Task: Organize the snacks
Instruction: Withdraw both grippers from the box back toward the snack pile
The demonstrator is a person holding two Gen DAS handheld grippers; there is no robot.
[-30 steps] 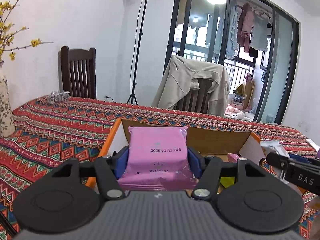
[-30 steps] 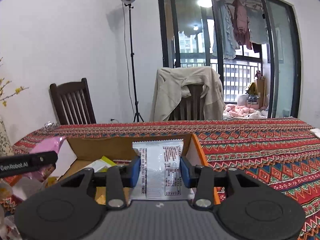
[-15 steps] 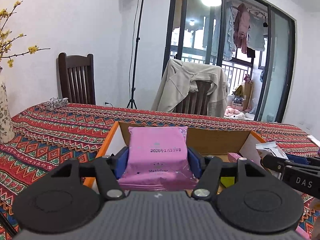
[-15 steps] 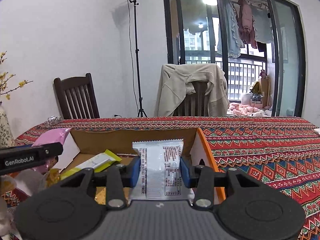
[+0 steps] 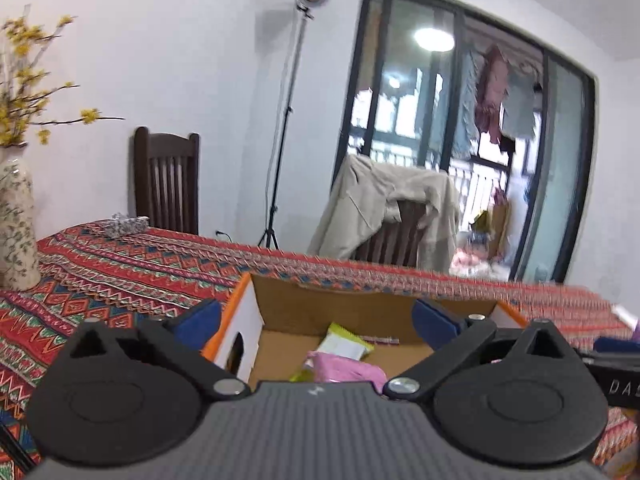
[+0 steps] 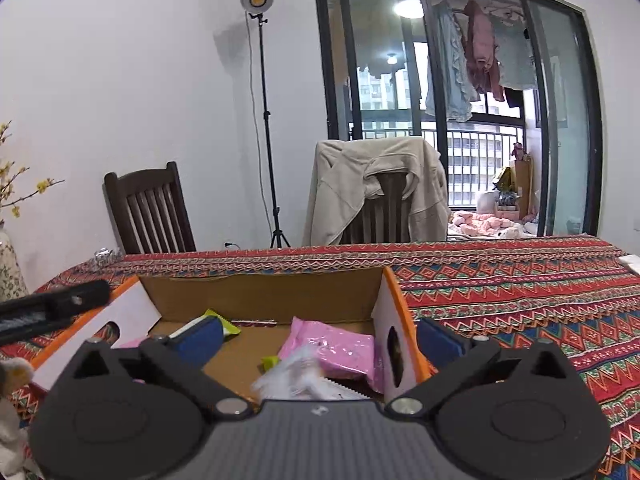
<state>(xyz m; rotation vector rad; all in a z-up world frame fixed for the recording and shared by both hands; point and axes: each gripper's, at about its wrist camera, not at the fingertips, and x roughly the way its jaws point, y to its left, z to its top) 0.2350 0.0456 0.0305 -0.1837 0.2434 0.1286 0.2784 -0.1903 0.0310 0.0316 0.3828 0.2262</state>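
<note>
The bench [image 6: 520, 292], under its red patterned cloth, carries an open cardboard box [image 6: 260, 292] that lies straight ahead of and below both sets of jaws.

The left gripper [image 5: 316, 318] has its jaws opening, spread wide, with nothing pressed between the blue pads; its left pad hangs outside the box's orange-edged left wall and its right pad is over the interior. Just below the gap lies the pink packet [image 5: 344, 366], flat on the box floor beside a yellow-green wrapper [image 5: 344, 344].

The right gripper [image 6: 320, 340] also has its jaws opening and holds nothing. A blurred white packet [image 6: 292, 376] lies just under its gap, near the right wall, against the pink packet.

Both packets lie inside the box, so I judge each hand's next move is to draw back toward loose snacks outside; which hand is nearer cannot be told.
</note>
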